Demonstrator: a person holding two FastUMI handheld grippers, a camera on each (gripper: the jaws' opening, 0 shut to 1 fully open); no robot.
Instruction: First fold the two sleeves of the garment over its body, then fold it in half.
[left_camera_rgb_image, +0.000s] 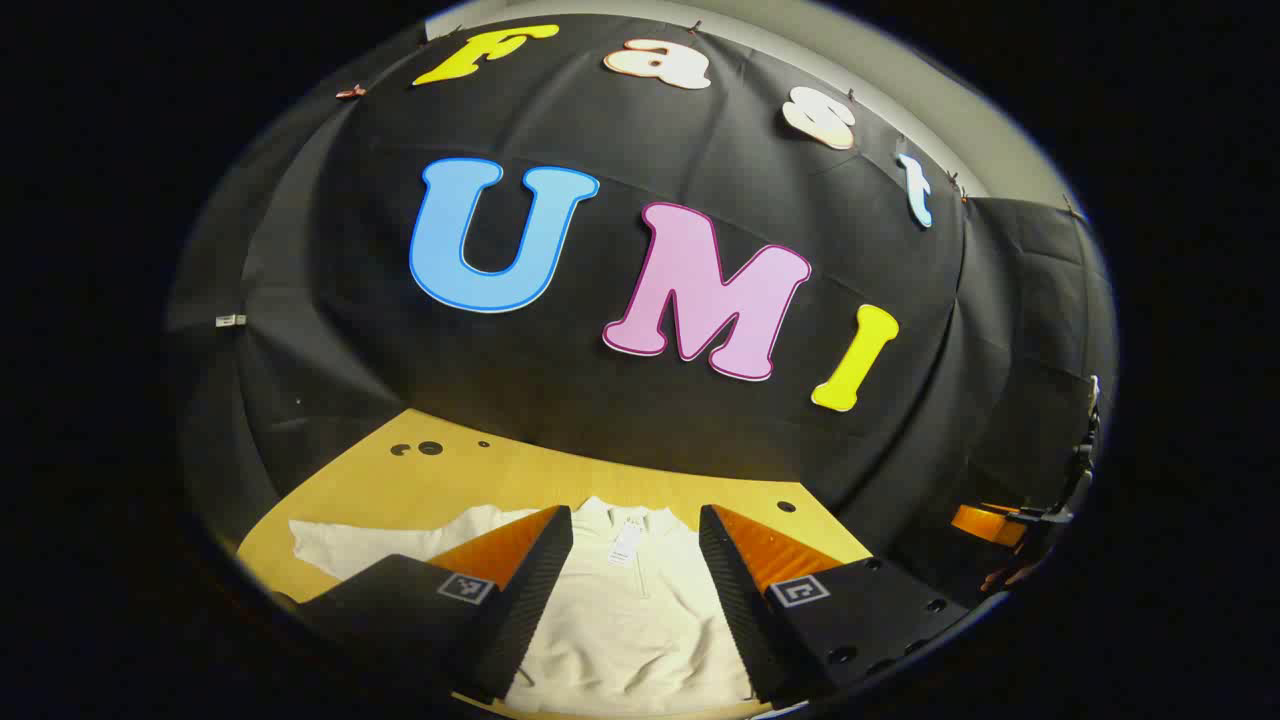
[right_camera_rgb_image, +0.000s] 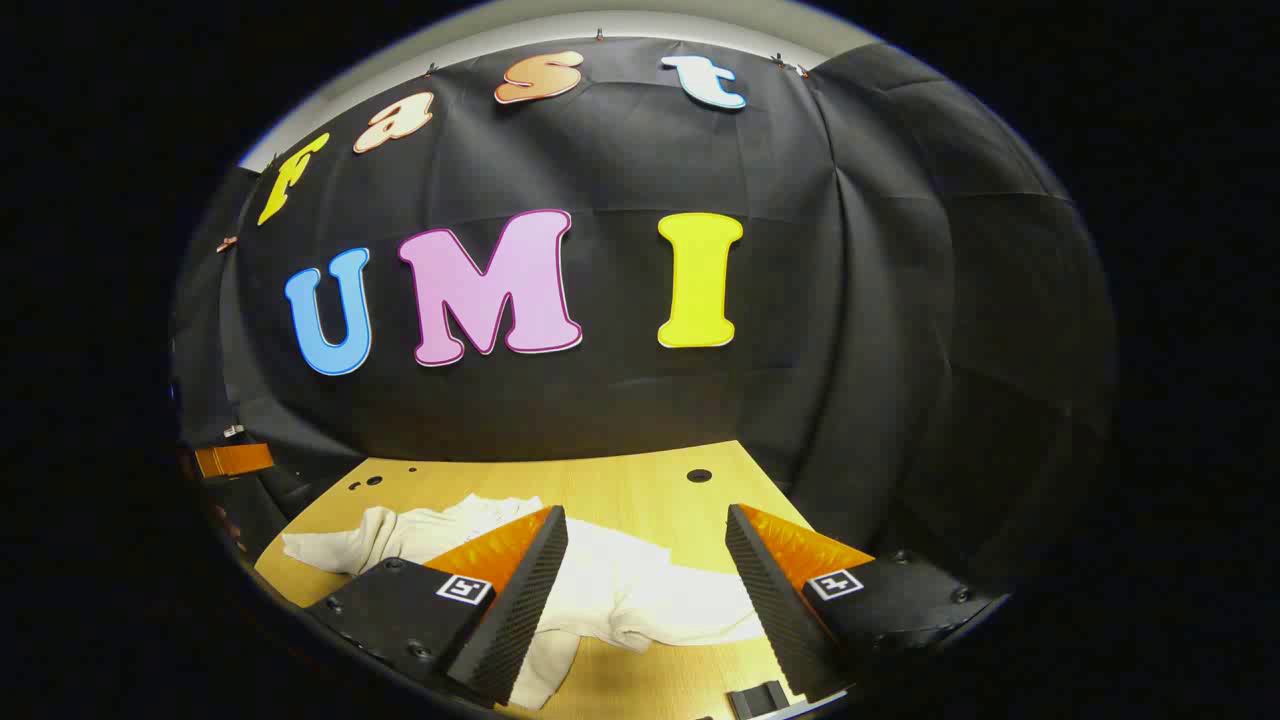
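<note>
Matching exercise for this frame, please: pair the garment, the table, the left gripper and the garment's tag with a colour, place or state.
Things:
1. garment
2. table
3. left gripper
4. tag

Descriptions:
A. light wood with round holes
B. open, above the garment's body
C. just below the collar
D. cream-white, lying on the table, sleeves not yet folded

Pairs: 1-D, 2-A, 3-B, 4-C

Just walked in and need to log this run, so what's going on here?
A person holds two grippers above a white garment spread on a wooden table. The left gripper hovers over the body near the collar, and the right gripper hovers over a sleeve. Both have open jaws holding nothing. No fold has been made yet.
</note>
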